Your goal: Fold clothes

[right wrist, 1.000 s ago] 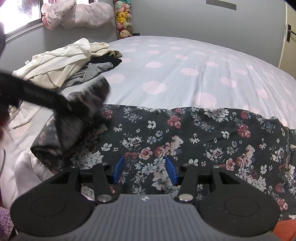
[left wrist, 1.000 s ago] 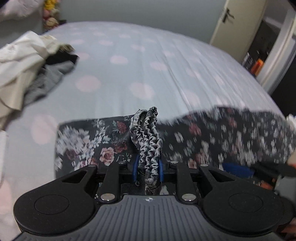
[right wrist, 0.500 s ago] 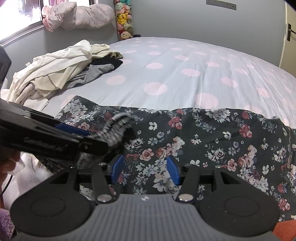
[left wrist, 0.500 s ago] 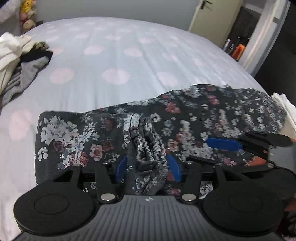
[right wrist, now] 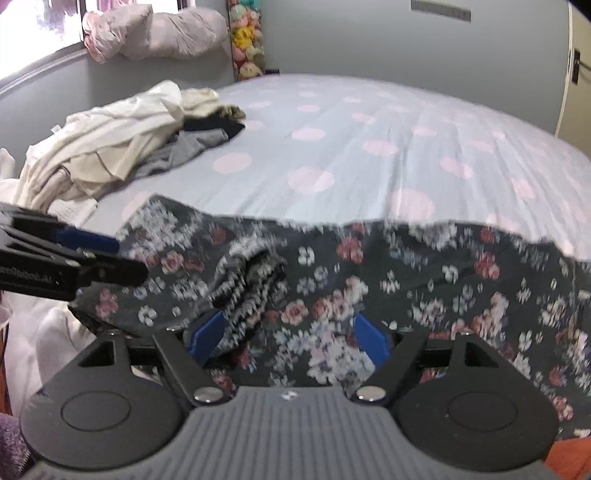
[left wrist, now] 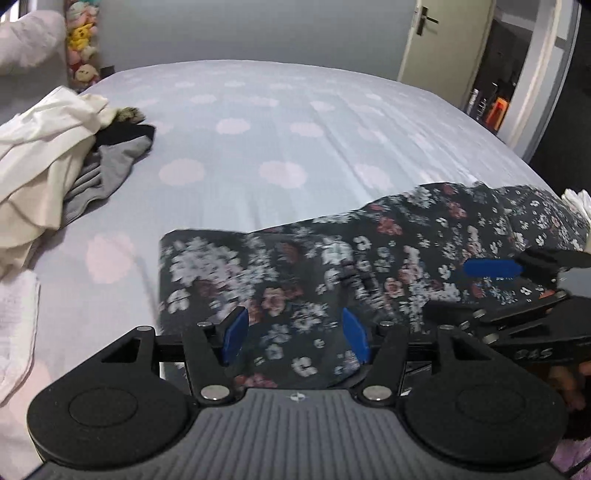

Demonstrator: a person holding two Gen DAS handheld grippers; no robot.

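Note:
A dark floral garment lies spread across the near part of the polka-dot bed. Its bunched elastic band rests on top of the fabric. My left gripper hovers over the garment's left part, its jaws opening, cloth beneath them but not pinched. My right gripper is low over the garment, jaws opening wide. The band lies against its left pad and is not pressed. Each gripper shows in the other's view: the right gripper and the left gripper.
A heap of white, grey and black clothes sits at the bed's far left. A folded white cloth lies near the left edge. Plush toys and a pillow are by the wall, a door at the far right.
The left gripper let go of the bunched band, which dropped onto the garment, and drew away to the left. Both pairs of jaws spread wider.

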